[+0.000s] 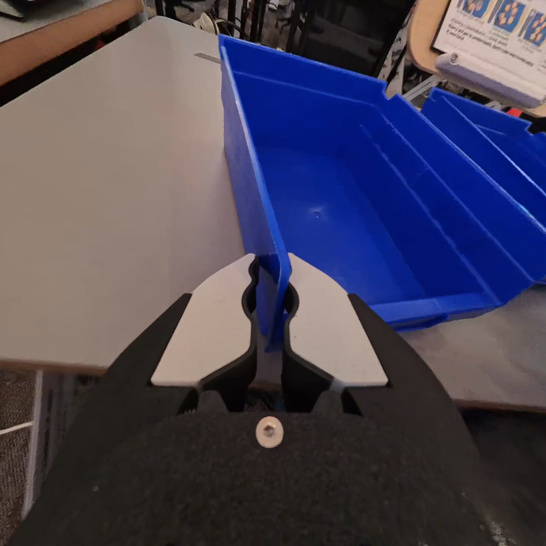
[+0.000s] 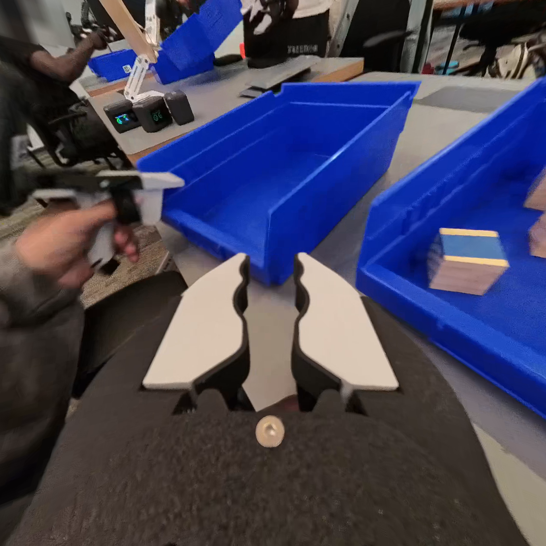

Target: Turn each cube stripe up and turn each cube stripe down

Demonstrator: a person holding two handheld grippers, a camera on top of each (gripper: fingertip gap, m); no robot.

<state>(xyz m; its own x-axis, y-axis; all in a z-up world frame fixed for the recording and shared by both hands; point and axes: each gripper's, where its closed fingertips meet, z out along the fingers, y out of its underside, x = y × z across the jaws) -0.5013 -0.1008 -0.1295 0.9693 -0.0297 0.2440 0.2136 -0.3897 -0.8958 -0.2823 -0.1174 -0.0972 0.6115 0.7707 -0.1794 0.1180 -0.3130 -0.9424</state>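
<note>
My left gripper (image 1: 271, 260) is shut on the near left wall of an empty blue bin (image 1: 325, 97) that stands on the grey table (image 1: 118, 177). The right wrist view shows that gripper (image 2: 165, 180), held by a hand (image 2: 59, 245), at the corner of the same bin (image 2: 334, 189). My right gripper (image 2: 271, 260) is open and empty, just in front of that bin's near corner. To the right, a second blue bin (image 2: 413, 189) holds a wooden cube (image 2: 469, 260) with its blue stripe facing up. Two more cubes (image 2: 539, 236) are cut off at the right edge.
The second bin (image 1: 502, 133) also shows right of the empty one in the left wrist view. The table's front edge (image 1: 59, 365) lies close to my left gripper. Another table behind holds small black devices (image 2: 147, 115) and more blue bins (image 2: 189, 50). A seated person (image 2: 44, 74) is at far left.
</note>
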